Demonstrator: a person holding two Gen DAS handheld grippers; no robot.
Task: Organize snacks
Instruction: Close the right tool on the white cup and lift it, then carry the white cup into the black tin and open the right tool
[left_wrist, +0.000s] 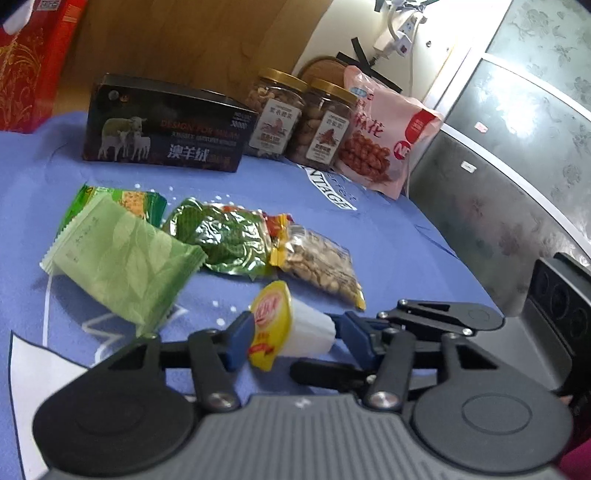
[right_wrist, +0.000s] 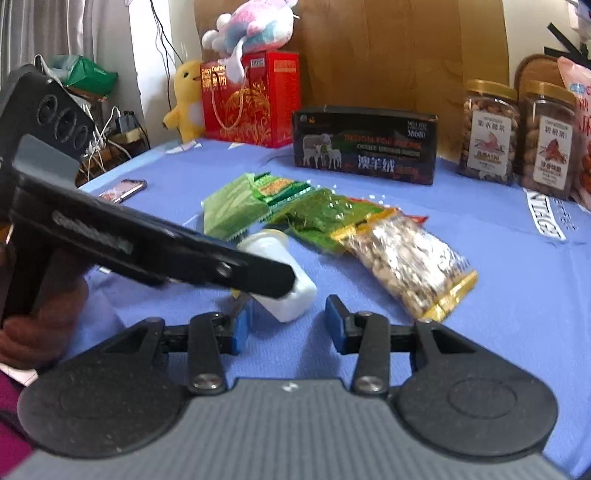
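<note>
White plastic with a yellow foil lid, the jelly cup (left_wrist: 291, 325) lies on its side between the blue pads of the left gripper (left_wrist: 291, 338). One pad presses on the lid and the other on the cup's base, so the fingers are clamped on it end to end. I think this hold is chosen because the side walls are slippery and narrow toward the base.

Just ahead of the left fingers lie the peanut bag (left_wrist: 321, 267), the dark green packet (left_wrist: 221, 240) and the pale green packet (left_wrist: 122, 258), all touching in a loose row on the blue cloth (left_wrist: 388, 236).

The right gripper (right_wrist: 288, 328) has its fingers apart and empty, and the cup (right_wrist: 284, 295) sits just beyond them.
</note>
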